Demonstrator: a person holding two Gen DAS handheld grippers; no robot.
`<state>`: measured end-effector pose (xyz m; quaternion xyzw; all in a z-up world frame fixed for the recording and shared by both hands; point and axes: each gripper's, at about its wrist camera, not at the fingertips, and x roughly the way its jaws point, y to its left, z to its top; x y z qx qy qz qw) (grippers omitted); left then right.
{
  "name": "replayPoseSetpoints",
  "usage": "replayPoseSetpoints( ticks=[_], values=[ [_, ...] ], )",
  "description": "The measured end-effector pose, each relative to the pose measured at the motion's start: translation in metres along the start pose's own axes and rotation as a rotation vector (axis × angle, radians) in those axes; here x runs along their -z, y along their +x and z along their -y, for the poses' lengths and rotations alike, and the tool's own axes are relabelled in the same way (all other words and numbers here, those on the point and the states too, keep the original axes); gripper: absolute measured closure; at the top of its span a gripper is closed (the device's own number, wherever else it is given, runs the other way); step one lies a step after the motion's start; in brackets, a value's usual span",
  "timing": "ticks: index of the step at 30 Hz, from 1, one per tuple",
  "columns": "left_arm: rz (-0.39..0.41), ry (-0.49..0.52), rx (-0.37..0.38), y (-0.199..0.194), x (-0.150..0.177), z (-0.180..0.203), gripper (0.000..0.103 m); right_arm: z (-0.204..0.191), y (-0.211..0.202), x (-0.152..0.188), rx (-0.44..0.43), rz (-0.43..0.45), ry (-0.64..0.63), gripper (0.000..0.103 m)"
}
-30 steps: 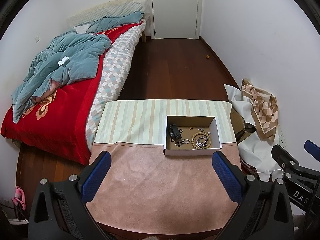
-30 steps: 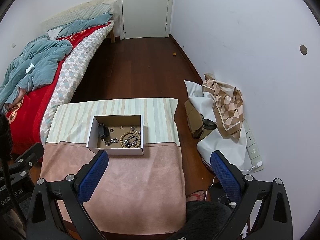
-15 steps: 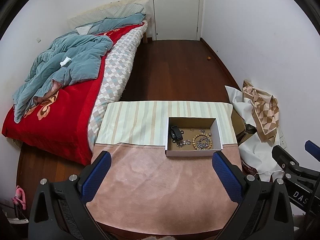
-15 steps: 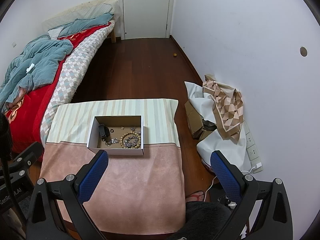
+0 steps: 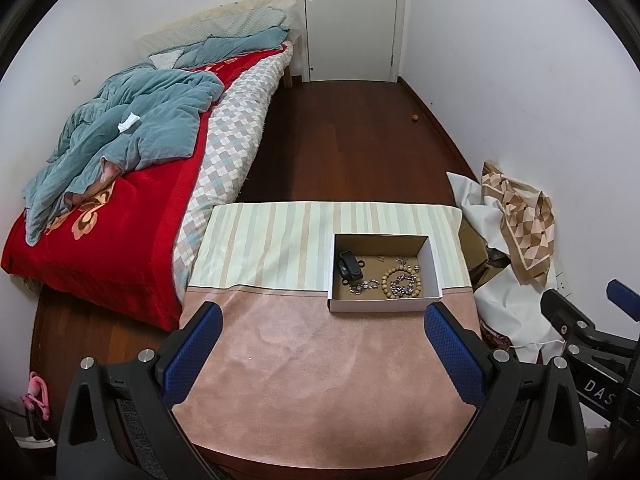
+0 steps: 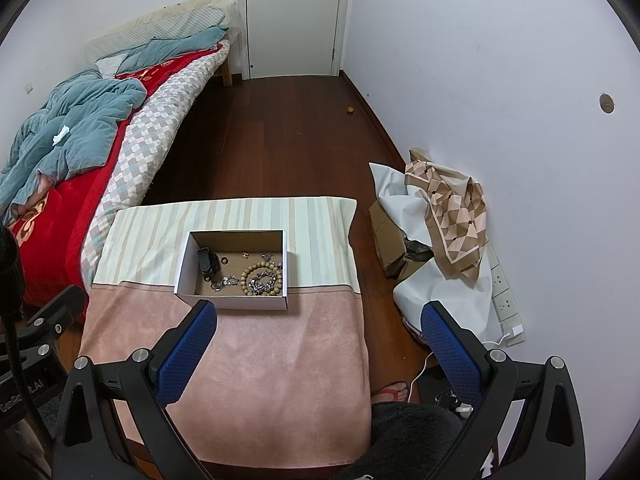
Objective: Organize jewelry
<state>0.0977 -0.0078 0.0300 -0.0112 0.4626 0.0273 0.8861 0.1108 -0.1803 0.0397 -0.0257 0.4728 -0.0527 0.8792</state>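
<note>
Item: cardboard box (image 5: 384, 304), on the table (image 5: 320, 380) near its far right side, holding the jewelry: a bead bracelet (image 5: 400, 282), silver chains (image 5: 362, 286), a small black case (image 5: 347, 265), tiny loose pieces.
Progress: everything appears gathered in the box; you may have only untangling left, if anything.
Left gripper (image 5: 320, 356): jaws wide apart, empty.
Right gripper (image 6: 318, 354): likewise.
Surroundings: bed (image 5: 120, 184), door (image 5: 351, 20), cloth pile (image 5: 516, 216) by the wall.
Obstructions: none between you and the box.

1 box (image 5: 384, 305), 1 bead bracelet (image 5: 401, 280), 1 bed (image 5: 120, 216), 1 door (image 5: 350, 20)
</note>
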Motion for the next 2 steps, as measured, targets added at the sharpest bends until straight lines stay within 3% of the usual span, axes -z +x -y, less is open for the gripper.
replayPoseSetpoints(
  ticks=[2],
  values=[
    [-0.001,-0.001,0.003,-0.0008,0.0006,-0.0018,0.0,-0.0005,-0.0018,0.0,0.001,0.001,-0.003,0.0]
  ],
)
